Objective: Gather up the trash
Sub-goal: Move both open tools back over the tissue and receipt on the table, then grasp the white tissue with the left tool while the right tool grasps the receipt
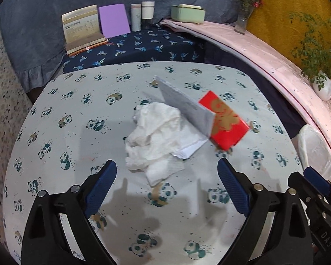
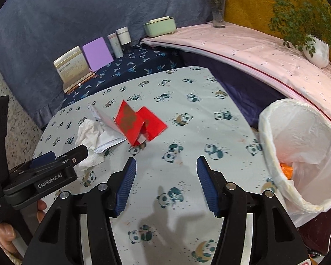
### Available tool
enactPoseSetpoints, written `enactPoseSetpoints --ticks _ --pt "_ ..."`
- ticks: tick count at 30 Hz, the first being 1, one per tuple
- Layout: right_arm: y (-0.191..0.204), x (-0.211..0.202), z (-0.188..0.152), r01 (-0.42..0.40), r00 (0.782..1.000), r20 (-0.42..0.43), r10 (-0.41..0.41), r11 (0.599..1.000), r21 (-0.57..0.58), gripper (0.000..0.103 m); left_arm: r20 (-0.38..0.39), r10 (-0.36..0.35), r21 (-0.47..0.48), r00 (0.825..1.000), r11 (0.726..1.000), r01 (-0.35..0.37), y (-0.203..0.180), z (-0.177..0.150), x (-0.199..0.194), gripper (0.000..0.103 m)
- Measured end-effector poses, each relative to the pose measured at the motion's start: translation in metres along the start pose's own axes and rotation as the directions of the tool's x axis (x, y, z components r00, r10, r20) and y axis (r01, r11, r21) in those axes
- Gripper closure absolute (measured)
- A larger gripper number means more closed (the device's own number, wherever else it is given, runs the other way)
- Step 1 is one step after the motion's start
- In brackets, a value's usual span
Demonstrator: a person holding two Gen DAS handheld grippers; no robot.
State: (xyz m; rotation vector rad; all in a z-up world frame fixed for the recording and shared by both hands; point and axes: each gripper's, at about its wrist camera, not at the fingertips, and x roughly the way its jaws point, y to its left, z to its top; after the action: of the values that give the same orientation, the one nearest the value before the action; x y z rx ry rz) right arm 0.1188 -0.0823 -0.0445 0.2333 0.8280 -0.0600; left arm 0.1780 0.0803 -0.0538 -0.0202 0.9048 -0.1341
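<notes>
Evidently nothing is held: both the left tongs (image 1: 167, 172) and right tongs (image 2: 166, 167) are spread wide. Tissue (image 1: 152, 132) just ahead of the left tongs is to be gripped next.

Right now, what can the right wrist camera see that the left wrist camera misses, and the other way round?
Only the right wrist view looks into the white plastic-lined trash bin, with something orange inside, and shows the person's fingers holding the left tool. Only the left wrist view shows the grey face of the folded card standing over the tissue. Both show the crumpled white tissue, the red folded paper packet, the panda-print tablecloth, and both tools open and holding nothing: left tool, right tool.
</notes>
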Motion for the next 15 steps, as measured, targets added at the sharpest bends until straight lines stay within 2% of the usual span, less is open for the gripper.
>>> enactPoseSetpoints --ticks 12,15 --pt "0.047 0.04 0.017 -0.049 0.998 -0.042 0.046 0.996 -0.073 0.047 -0.068 -0.012 -0.034 0.998 0.999 0.01 0.025 0.022 0.045 0.017" --pt "0.056 0.051 0.022 -0.057 0.997 -0.05 0.053 0.995 -0.084 0.047 -0.106 -0.049 -0.052 0.993 0.998 0.043 0.031 0.025 0.058 0.034"
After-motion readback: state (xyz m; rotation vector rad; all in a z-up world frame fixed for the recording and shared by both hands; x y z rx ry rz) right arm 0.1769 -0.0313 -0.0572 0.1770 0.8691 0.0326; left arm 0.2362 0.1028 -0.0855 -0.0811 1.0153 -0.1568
